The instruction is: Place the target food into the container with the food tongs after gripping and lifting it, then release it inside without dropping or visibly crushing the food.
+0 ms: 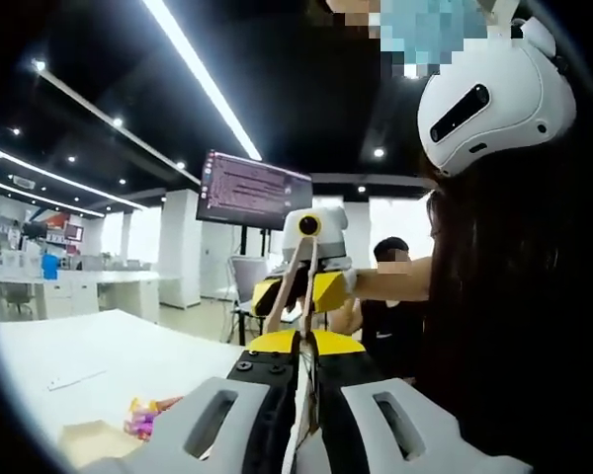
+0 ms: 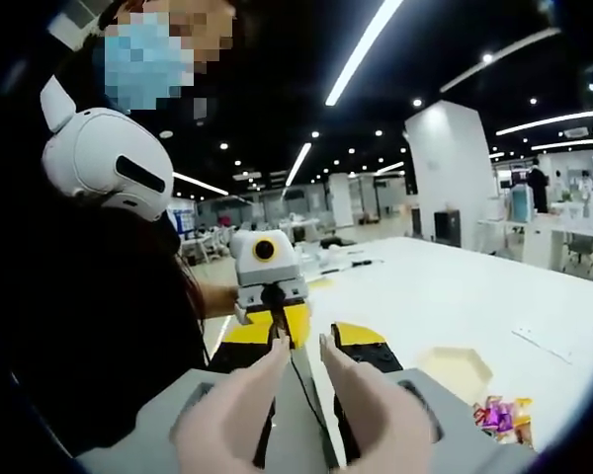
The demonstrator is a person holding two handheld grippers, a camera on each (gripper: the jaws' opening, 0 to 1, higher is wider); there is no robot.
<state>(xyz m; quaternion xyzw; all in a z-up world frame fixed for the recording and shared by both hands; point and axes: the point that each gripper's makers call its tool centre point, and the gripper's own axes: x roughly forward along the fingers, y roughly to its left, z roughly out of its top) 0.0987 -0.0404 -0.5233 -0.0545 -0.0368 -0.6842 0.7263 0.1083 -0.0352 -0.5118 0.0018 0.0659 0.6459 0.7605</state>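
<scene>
White worktop (image 2: 445, 296) carried wrapped sweets (image 2: 496, 415) just beside a pale hexagonal container (image 2: 457, 367), none inside it. Left gripper (image 1: 298, 415) pinched wooden food tongs (image 1: 289, 286); right gripper (image 2: 301, 351) was slightly parted, empty. Gripping, lifting, placing all remained.

person (image 2: 99, 296): white headset (image 2: 104, 163) | black top | tools: yellow-black bodies, white-grey jaws
</scene>
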